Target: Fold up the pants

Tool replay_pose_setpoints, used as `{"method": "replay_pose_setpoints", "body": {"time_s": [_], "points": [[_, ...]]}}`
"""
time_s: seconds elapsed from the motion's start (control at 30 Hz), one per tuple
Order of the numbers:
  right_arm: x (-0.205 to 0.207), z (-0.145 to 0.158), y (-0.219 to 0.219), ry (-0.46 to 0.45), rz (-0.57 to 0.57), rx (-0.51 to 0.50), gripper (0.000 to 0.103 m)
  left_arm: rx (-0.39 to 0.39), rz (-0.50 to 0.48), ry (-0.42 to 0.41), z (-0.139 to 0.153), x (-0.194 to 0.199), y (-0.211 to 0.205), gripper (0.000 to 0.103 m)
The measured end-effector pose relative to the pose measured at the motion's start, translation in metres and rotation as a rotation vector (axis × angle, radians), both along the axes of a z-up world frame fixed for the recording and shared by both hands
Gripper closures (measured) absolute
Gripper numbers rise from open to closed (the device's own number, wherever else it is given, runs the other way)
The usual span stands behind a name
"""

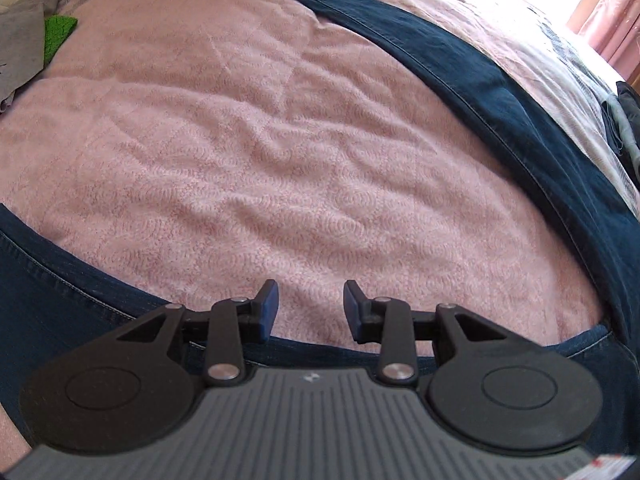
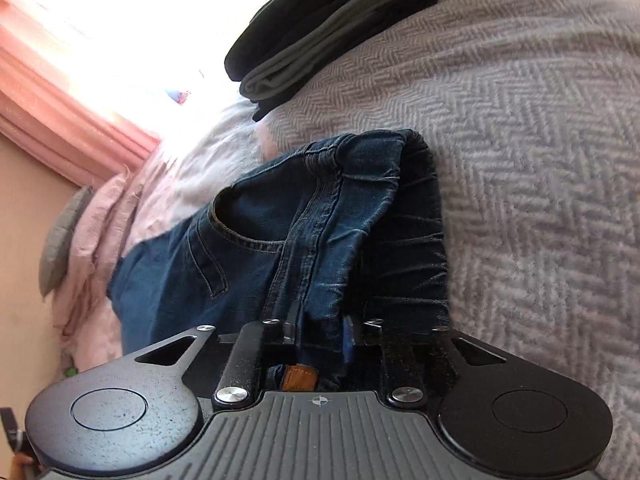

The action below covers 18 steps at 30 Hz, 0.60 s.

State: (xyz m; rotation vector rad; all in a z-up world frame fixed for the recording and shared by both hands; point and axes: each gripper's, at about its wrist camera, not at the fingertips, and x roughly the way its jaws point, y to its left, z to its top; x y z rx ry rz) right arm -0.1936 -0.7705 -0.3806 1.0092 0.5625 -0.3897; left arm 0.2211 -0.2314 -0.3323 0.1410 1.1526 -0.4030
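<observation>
Dark blue jeans point(image 1: 480, 80) lie on the bed. One leg runs from the top middle down the right side of the left wrist view, and another leg point(image 1: 60, 300) crosses the lower left under the gripper. My left gripper point(image 1: 311, 289) hovers over the pink blanket between the two legs, open, with nothing between its blue pads. In the right wrist view the waist end of the jeans point(image 2: 260, 232), with pocket and seam showing, is bunched up. My right gripper point(image 2: 320, 322) is shut on a fold of that denim, and a tan leather label sits just behind the fingers.
A pink textured blanket point(image 1: 240, 160) covers the bed, with a grey herringbone blanket point(image 2: 520, 160) beside it. A stack of folded dark clothes point(image 2: 320, 28) lies beyond the jeans. A grey garment point(image 1: 20, 52) and a green cloth point(image 1: 60, 34) sit far left. Pink curtains point(image 2: 60, 112) frame a bright window.
</observation>
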Motion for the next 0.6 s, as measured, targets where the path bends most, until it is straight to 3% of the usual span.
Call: {"method": "replay_pose_setpoints", "body": {"time_s": [0.17,0.23,0.3,0.37,0.5,0.6], "points": [[0.006,0.058,0.021,0.021,-0.050,-0.295,0.103,0.021,-0.021,-0.047,0.011,-0.006,-0.017,0.072],[0.011,0.060,0.023,0.079,-0.072,-0.370,0.103,0.020,-0.024,-0.062,0.015,-0.007,-0.024,0.072],[0.022,0.032,0.015,0.198,-0.072,-0.353,0.103,0.015,-0.024,-0.057,0.014,-0.009,-0.031,0.072],[0.026,0.003,0.006,0.226,-0.071,-0.285,0.100,0.015,-0.039,-0.051,0.013,-0.013,-0.039,0.072],[0.009,0.014,0.000,0.176,-0.080,-0.187,0.095,0.026,-0.097,-0.074,0.013,-0.021,-0.046,0.072],[-0.026,0.023,0.005,0.144,-0.071,-0.063,0.084,0.030,-0.090,-0.066,0.011,-0.021,-0.045,0.072]]}}
